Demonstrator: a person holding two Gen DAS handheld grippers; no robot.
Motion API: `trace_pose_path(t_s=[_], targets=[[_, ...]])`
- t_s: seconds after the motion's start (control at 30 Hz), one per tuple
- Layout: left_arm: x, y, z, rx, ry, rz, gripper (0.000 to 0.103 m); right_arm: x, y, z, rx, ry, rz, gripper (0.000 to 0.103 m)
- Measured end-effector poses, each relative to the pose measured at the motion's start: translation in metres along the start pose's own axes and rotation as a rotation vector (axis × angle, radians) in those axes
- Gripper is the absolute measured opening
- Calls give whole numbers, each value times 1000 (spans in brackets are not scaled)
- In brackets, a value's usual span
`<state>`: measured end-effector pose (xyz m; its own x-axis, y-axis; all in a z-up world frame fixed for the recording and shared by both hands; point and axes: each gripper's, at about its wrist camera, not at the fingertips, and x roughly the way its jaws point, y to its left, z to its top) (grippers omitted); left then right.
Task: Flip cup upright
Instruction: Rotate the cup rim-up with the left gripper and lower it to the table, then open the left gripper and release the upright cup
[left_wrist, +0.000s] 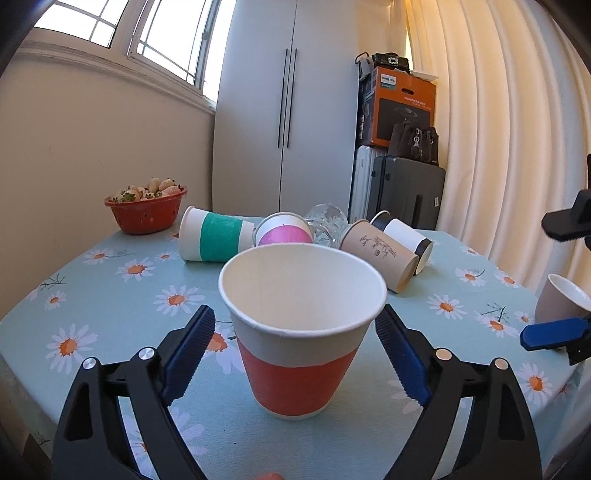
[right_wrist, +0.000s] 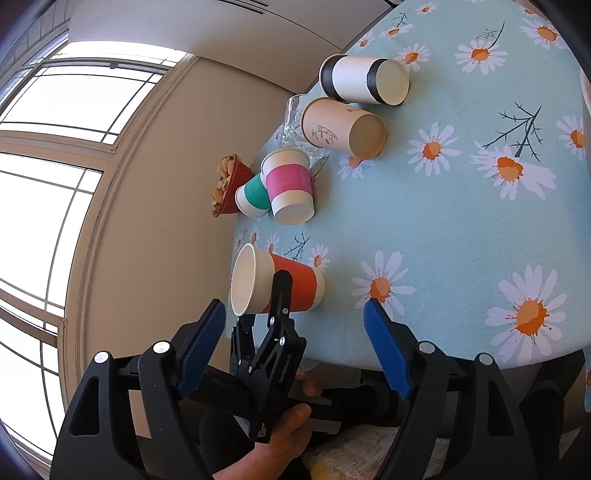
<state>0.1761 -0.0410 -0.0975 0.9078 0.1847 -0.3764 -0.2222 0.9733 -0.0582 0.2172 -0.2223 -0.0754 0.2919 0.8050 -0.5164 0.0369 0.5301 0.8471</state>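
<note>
An orange-banded paper cup (left_wrist: 301, 332) stands upright on the daisy tablecloth, between the open blue pads of my left gripper (left_wrist: 295, 350); the pads do not touch it. It also shows in the right wrist view (right_wrist: 280, 284), with the left gripper (right_wrist: 275, 317) around it. My right gripper (right_wrist: 295, 332) is open and empty, rolled sideways beside the table edge; one of its blue fingers (left_wrist: 550, 332) shows at the right of the left wrist view. Several cups lie on their sides behind: green-banded (left_wrist: 214, 240), pink-banded (left_wrist: 284, 232), brown (left_wrist: 380, 254), and white with black bands (left_wrist: 406, 236).
A clear glass (left_wrist: 328, 221) lies among the fallen cups. A red bowl of strawberries (left_wrist: 146, 212) sits at the back left of the table (left_wrist: 110, 295). Another upright cup (left_wrist: 561, 299) stands at the right edge. A cabinet, suitcases and a curtain stand behind.
</note>
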Motion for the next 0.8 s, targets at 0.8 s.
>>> trace_pose_path(t_s=[0.8], targets=[[-87,32,45,-37,74,-138,96,-1,26,-9,-172,-41,-111,80]])
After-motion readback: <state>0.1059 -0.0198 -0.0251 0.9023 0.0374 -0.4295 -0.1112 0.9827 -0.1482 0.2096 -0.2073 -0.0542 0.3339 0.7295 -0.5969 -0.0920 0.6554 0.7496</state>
